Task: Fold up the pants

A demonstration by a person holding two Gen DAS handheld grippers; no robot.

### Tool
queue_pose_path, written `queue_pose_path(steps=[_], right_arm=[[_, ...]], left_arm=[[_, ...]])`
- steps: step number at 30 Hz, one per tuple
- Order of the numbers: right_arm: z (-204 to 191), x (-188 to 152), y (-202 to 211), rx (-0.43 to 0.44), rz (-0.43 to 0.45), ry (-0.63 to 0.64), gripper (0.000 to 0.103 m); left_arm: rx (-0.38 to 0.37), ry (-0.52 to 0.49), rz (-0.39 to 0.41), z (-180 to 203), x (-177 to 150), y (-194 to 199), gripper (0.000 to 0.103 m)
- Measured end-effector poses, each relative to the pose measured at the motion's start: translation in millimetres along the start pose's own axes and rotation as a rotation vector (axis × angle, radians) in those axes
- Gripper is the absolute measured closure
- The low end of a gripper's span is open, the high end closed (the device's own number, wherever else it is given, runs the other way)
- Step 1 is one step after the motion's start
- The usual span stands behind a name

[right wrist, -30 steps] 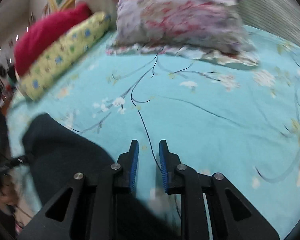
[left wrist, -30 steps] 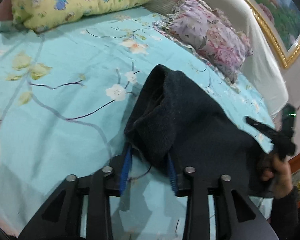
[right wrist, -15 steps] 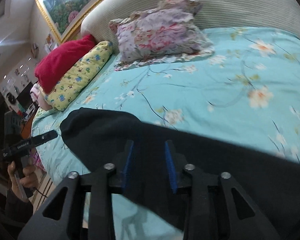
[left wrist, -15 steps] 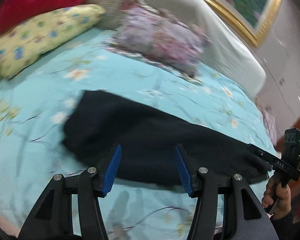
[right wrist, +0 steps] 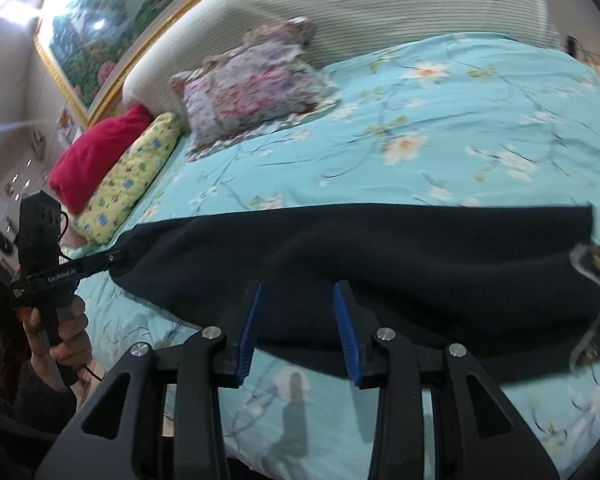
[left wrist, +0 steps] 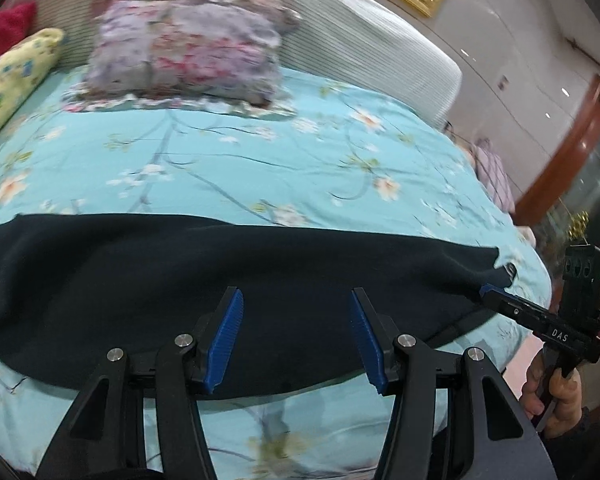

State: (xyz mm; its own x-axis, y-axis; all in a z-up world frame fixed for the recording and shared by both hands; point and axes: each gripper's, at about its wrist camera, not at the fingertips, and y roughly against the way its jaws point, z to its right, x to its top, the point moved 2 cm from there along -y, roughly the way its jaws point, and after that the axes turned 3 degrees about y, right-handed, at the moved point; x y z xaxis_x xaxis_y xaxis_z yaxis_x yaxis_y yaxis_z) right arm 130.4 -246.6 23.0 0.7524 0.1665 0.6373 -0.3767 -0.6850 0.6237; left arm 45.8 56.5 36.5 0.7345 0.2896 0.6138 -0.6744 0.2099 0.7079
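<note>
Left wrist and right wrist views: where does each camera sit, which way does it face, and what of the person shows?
Left wrist: on the left gripper, looking down over the dark pants toward the headboard; its open fingers, the right gripper and right hand show.
Right wrist: on the right gripper, facing the same way; its open fingers, the left gripper and left hand show.
Shared: pants, floral pillow, yellow pillow, turquoise bedspread.

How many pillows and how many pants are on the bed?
Pillows: 3, floral, yellow, red
Pants: 1, dark
Total: 4
</note>
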Motion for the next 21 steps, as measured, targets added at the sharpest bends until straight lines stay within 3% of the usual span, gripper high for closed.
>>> queue_pose_path(steps=[21], right_arm=[[79,-43,68,-0.161,0.097,-0.227,0.051]], left_arm=[[-0.151,-0.271,-0.139,123,20,-73,0.041]])
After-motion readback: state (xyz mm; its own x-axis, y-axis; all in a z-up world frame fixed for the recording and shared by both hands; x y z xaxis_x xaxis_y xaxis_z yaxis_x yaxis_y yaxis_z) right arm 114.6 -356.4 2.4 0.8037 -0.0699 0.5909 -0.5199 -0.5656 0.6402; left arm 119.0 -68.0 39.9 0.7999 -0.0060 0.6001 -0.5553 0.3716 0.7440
